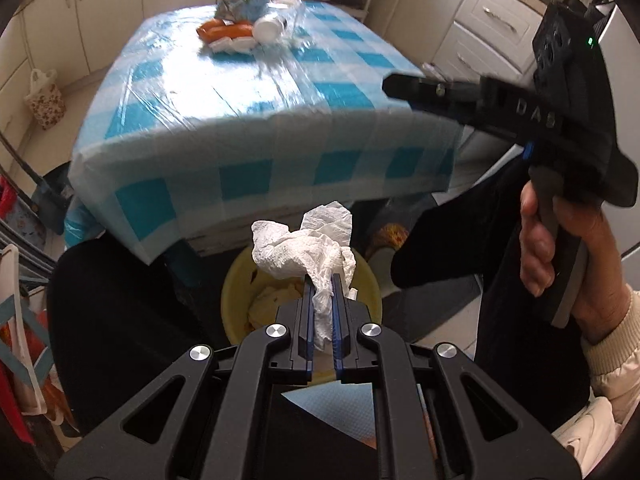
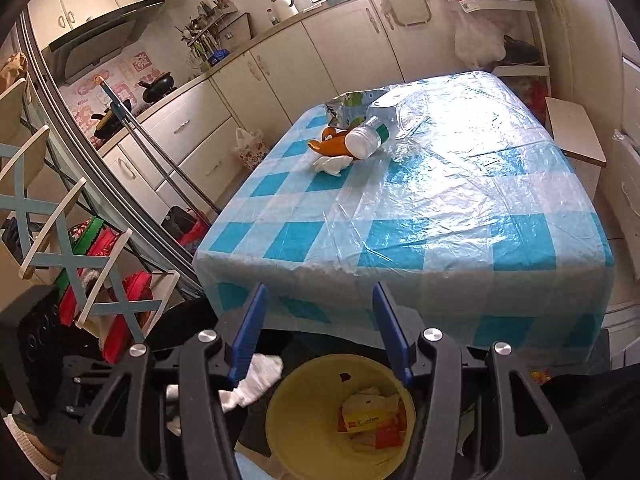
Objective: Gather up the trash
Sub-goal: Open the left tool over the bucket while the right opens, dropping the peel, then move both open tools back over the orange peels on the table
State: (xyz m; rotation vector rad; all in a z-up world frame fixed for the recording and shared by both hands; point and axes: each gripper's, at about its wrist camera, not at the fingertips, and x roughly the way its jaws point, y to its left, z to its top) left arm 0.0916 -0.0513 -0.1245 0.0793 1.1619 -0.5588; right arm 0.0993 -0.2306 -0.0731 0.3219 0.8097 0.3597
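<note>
left gripper [image 1: 323,280]: clenched on paper towel [image 1: 304,248] (over yellow bin [image 1: 236,284])
right gripper [image 2: 320,300]: released, nothing between jaws
table [image 2: 460,240]: bottle [image 2: 366,138], peel [image 2: 332,144]

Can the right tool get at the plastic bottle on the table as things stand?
Probably yes. The right tool is open and empty, and the plastic bottle lies uncovered on the table, with bare cloth between. It sits far across, though, so a long stretch forward.

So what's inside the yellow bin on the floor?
The yellow bin holds crumpled paper and a red-and-yellow wrapper. Anything beneath that trash is covered, and the right gripper's frame hides part of the rim.
</note>
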